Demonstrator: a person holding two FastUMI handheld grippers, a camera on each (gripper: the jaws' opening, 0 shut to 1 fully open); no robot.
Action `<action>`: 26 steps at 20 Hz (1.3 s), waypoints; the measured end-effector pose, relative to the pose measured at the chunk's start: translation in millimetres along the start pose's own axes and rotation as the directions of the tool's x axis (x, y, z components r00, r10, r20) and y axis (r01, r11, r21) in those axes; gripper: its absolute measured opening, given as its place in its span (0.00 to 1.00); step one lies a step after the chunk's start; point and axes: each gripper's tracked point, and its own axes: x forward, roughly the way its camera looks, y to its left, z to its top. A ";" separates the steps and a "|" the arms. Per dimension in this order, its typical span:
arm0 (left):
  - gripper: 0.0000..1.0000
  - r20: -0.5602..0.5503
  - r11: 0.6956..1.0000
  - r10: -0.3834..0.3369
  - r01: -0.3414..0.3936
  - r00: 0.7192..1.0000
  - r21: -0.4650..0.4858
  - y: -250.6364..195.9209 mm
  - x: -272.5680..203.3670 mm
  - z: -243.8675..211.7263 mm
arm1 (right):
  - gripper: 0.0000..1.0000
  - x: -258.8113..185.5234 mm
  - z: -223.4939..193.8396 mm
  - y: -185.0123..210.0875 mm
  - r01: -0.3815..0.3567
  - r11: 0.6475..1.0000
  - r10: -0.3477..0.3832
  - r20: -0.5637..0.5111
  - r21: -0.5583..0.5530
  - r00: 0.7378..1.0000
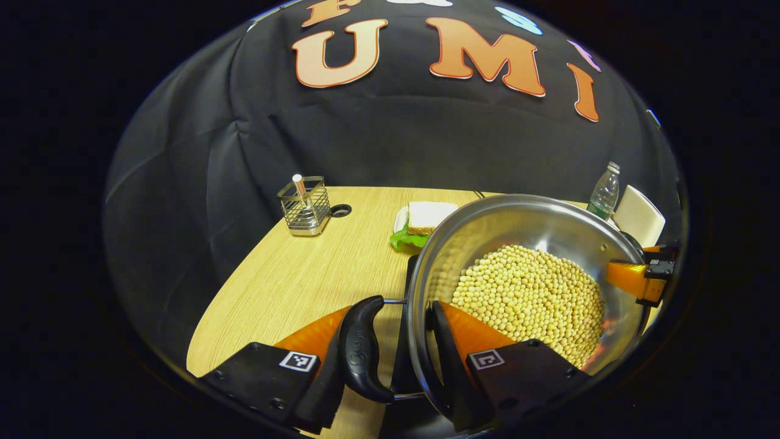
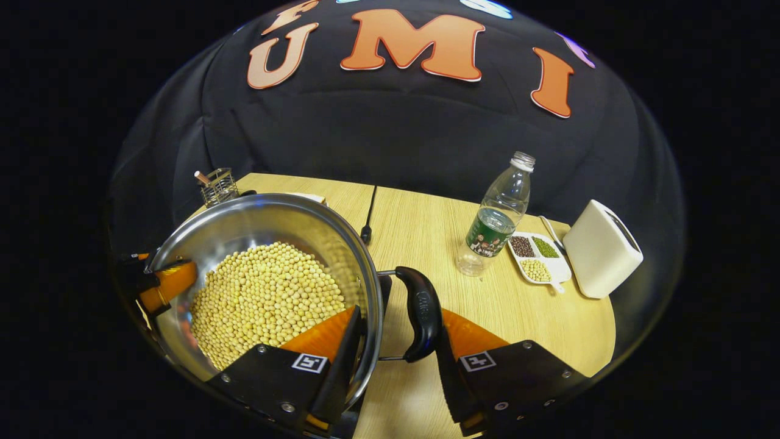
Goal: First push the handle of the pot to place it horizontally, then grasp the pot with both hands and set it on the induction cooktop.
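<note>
A steel pot (image 1: 524, 225) filled with yellow beans (image 1: 536, 299) sits between both grippers, with a black side handle at each end. My left gripper (image 1: 393, 311) is shut on the pot: one finger is outside the black handle (image 1: 361, 350), the other inside the wall. My right gripper (image 2: 399, 314) is shut on the pot (image 2: 262, 213) the same way at the opposite handle (image 2: 421, 317). Each view shows the other gripper's finger at the pot's far rim. A black edge of the cooktop (image 1: 399, 356) shows under the pot; I cannot tell whether the pot rests on it.
On the wooden table (image 2: 426, 244) stand a wire rack (image 1: 304, 207) with a utensil, a sandwich (image 1: 429, 216) on a plate, a plastic bottle (image 2: 499, 213), a divided dish of beans (image 2: 536, 256) and a white box (image 2: 600, 247). A black cable (image 2: 368, 213) runs back.
</note>
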 end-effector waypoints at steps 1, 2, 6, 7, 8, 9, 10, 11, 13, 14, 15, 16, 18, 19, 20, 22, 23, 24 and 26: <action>0.73 -0.006 1.000 0.000 0.000 1.000 0.000 0.0 2.4 -1.1 | 0.65 2.7 -1.5 1.8 -0.002 1.000 0.002 -0.007 -0.002 1.000; 0.76 0.003 1.000 -0.001 0.001 1.000 -0.007 0.6 2.5 1.3 | 0.65 3.6 -0.5 1.4 -0.004 1.000 0.004 -0.006 0.004 1.000; 0.77 0.002 1.000 0.020 -0.020 1.000 -0.003 2.1 4.2 1.3 | 0.71 7.7 -5.3 0.0 0.013 0.999 -0.013 -0.007 -0.031 1.000; 0.82 0.038 0.999 0.046 -0.047 0.998 0.015 3.8 1.0 10.2 | 0.74 2.8 -0.6 -2.0 0.031 0.998 -0.030 0.020 -0.048 0.999; 0.83 0.085 0.997 0.071 -0.074 0.994 0.028 6.9 -3.6 22.3 | 0.78 -5.8 10.2 -6.1 0.052 0.996 -0.048 0.059 -0.067 0.997; 0.84 0.128 0.995 0.090 -0.094 0.988 0.030 10.5 -11.3 36.2 | 0.78 -18.6 20.8 -6.0 0.057 0.995 -0.049 0.101 -0.080 0.994; 0.84 0.175 0.993 0.109 -0.115 0.978 0.026 15.8 -22.2 50.5 | 0.80 -28.5 25.6 -10.4 0.051 0.994 -0.039 0.129 -0.093 0.991; 0.86 0.221 0.991 0.128 -0.135 0.967 0.019 20.2 -34.9 64.9 | 0.80 -40.6 29.6 -17.3 0.054 0.994 -0.039 0.148 -0.097 0.988; 0.85 0.306 0.989 0.143 -0.149 0.941 -0.002 21.6 -60.7 93.0 | 0.80 -69.3 40.9 -41.3 0.087 0.992 -0.066 0.208 -0.090 0.976; 0.85 0.343 0.990 0.137 -0.140 0.929 -0.016 17.4 -73.4 105.0 | 0.81 -81.4 50.6 -58.2 0.112 0.990 -0.088 0.250 -0.082 0.964; 0.85 0.369 0.992 0.123 -0.126 0.921 -0.016 11.7 -87.5 113.7 | 0.81 -98.7 59.8 -71.6 0.125 0.990 -0.101 0.290 -0.067 0.952; 0.86 0.408 0.993 0.114 -0.116 0.906 -0.019 7.2 -105.2 122.6 | 0.81 -116.5 68.1 -84.4 0.132 0.990 -0.111 0.330 -0.042 0.938; 0.88 0.477 0.995 0.100 -0.097 0.873 -0.030 -1.8 -135.3 144.4 | 0.82 -160.7 86.9 -110.6 0.139 0.990 -0.130 0.417 0.009 0.900; 0.88 0.510 0.996 0.088 -0.080 0.856 -0.037 -6.7 -153.1 157.6 | 0.83 -182.4 95.6 -124.0 0.149 0.989 -0.144 0.459 0.026 0.877; 0.87 0.538 0.997 0.077 -0.063 0.840 -0.044 -11.5 -169.9 167.8 | 0.85 -202.8 104.8 -138.7 0.164 0.986 -0.162 0.502 0.040 0.849; 0.92 0.588 0.998 0.047 -0.021 0.808 -0.051 -24.0 -202.2 185.0 | 0.86 -243.9 117.6 -160.4 0.179 0.982 -0.175 0.595 0.052 0.784; 0.91 0.613 0.999 0.025 0.003 0.789 -0.045 -31.2 -212.4 190.8 | 0.86 -265.2 120.4 -172.6 0.195 0.979 -0.188 0.625 0.058 0.758; 0.91 0.639 0.999 0.007 0.018 0.769 -0.032 -35.5 -228.3 197.3 | 0.86 -287.3 122.1 -189.5 0.224 0.973 -0.211 0.649 0.063 0.731; 0.91 0.675 1.000 0.006 0.014 0.738 -0.024 -34.3 -254.7 204.5 | 0.85 -320.7 127.0 -221.0 0.293 0.952 -0.277 0.673 0.092 0.686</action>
